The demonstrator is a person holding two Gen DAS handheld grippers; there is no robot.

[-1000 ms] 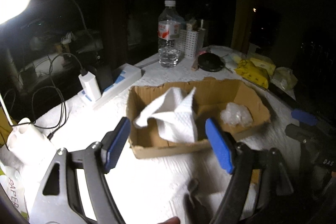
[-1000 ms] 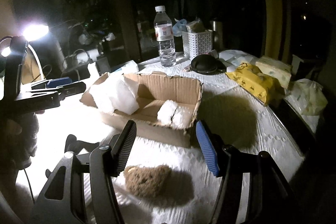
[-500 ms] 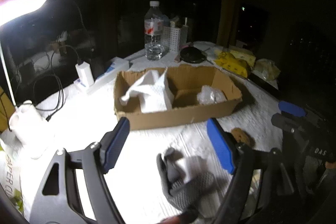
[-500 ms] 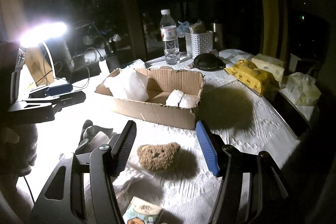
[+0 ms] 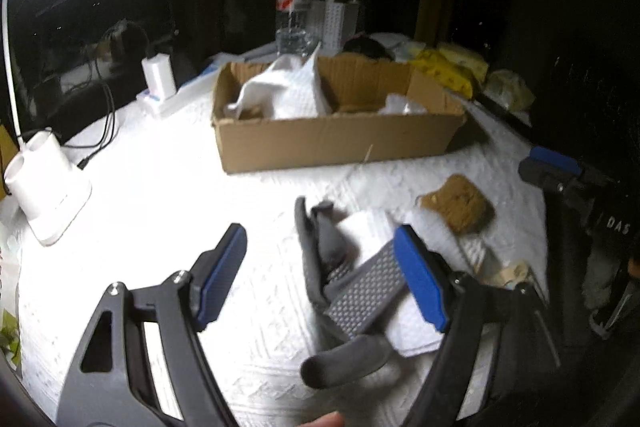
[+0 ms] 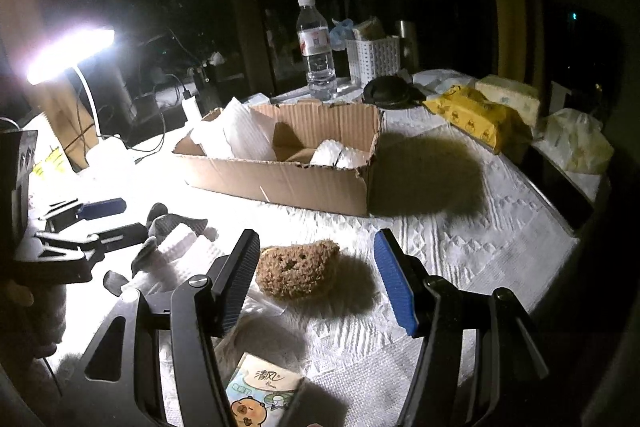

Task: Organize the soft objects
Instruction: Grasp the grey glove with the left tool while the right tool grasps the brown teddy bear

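Note:
A grey glove (image 5: pixel 324 247) lies on a white paper towel (image 5: pixel 372 227) on the table. My left gripper (image 5: pixel 320 279) hovers open just above it, and its pads touch nothing. A brown sponge (image 6: pixel 298 269) lies to the right of the glove. It sits in the gap of my open right gripper (image 6: pixel 316 285), clear of both pads. The cardboard box (image 5: pixel 340 143) behind holds a crumpled white paper towel (image 5: pixel 280 91) on the left and a white wad (image 6: pixel 340 155) on the right. Each view shows the other gripper: the right gripper (image 5: pixel 556 163) and the left gripper (image 6: pixel 92 215).
A bright desk lamp (image 6: pixel 68 55) on a white base (image 5: pixel 48 199) stands at the left. Behind the box are a water bottle (image 6: pixel 316 51), a white basket (image 6: pixel 372 59) and a charger (image 5: pixel 158 75). Yellow packs (image 6: pixel 476 115) line the right table edge. A tissue pack (image 6: pixel 264 395) lies near.
Both grippers drew back from the box. The left one also sank toward the table, and the glove and sponge came into its view. The sponge now lies between the right fingers.

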